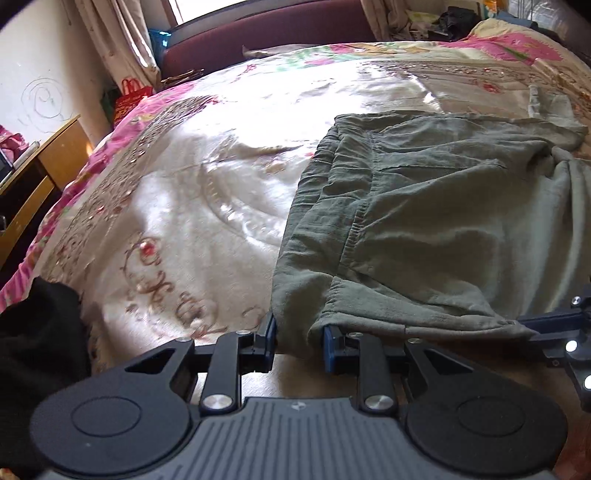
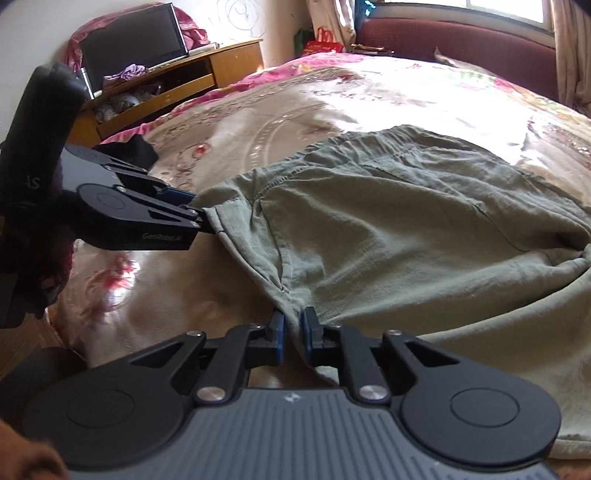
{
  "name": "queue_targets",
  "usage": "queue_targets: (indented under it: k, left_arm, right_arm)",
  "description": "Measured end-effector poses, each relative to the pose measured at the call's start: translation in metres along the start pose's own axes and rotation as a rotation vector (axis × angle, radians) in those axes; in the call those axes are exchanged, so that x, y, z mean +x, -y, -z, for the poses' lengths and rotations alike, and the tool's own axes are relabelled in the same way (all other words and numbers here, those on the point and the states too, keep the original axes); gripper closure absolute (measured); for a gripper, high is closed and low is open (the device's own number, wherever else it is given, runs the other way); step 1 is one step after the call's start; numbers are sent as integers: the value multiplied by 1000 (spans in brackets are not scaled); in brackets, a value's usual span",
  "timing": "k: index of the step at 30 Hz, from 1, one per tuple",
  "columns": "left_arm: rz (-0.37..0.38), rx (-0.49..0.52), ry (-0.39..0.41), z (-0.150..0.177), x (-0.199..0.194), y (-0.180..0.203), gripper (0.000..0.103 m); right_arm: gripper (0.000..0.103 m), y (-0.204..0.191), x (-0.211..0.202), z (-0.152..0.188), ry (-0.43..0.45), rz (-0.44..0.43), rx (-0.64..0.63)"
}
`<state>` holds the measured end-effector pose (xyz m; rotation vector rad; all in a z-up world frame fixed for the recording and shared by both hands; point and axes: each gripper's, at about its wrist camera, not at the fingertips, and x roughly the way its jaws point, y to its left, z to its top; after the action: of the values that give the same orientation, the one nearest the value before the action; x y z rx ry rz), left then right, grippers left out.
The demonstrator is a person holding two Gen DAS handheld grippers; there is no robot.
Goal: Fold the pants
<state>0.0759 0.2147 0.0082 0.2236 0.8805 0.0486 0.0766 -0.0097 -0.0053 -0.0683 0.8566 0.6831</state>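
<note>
Grey-green pants lie on the floral bedspread, folded over on themselves, with an elastic band near the left edge. My left gripper is shut on the near left corner of the pants. The right gripper's black fingers enter at the right edge, holding the same near hem. In the right wrist view, my right gripper is shut on the near edge of the pants. The left gripper pinches the pants' left corner there.
A dark cloth lies at the bed's near left corner. A wooden TV stand with a screen stands beyond the bed's left side. A maroon sofa runs along the bed's far side, with a red bag beside it.
</note>
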Motion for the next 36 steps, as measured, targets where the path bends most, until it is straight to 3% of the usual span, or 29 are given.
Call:
queue_targets:
  k: [2, 4, 6, 9, 14, 17, 20, 23, 26, 28, 31, 35, 36]
  left_arm:
    - [-33, -18, -12, 12, -4, -10, 63]
    - [-52, -26, -14, 21, -9, -17, 62]
    - [-67, -21, -6, 25, -14, -17, 60]
    - [-92, -1, 11, 29, -23, -12, 58]
    - [-113, 4, 50, 30, -46, -1, 57]
    - [-127, 7, 88, 31, -66, 11, 57]
    - [-99, 22, 116, 25, -76, 30, 55]
    - [-51, 32, 119, 14, -72, 53, 53]
    - [22, 31, 89, 4, -58, 74, 52]
    - [36, 63, 66, 0, -48, 84, 52]
    - [39, 122, 85, -8, -44, 92, 52]
    - [40, 147, 148, -34, -41, 79, 51]
    - [37, 149, 160, -42, -37, 74, 51]
  right_arm:
    - [87, -14, 3, 0, 5, -17, 6]
    - [76, -25, 0, 0, 20, -21, 7]
    - [72, -24, -12, 3, 47, -30, 43]
    - [71, -4, -40, 12, 83, 35, 105]
    - [67, 63, -102, 47, 144, 243, 301]
    - [67, 122, -140, 70, 175, 446, 417]
    - [64, 175, -167, 88, 207, 609, 474]
    - [64, 221, -177, 103, 186, 709, 533]
    - [69, 261, -182, 124, 149, 673, 716]
    - [71, 261, -190, 131, 174, 652, 751]
    - [63, 241, -198, 116, 179, 707, 642]
    - [63, 221, -185, 65, 204, 613, 410]
    - [62, 219, -173, 47, 190, 555, 343]
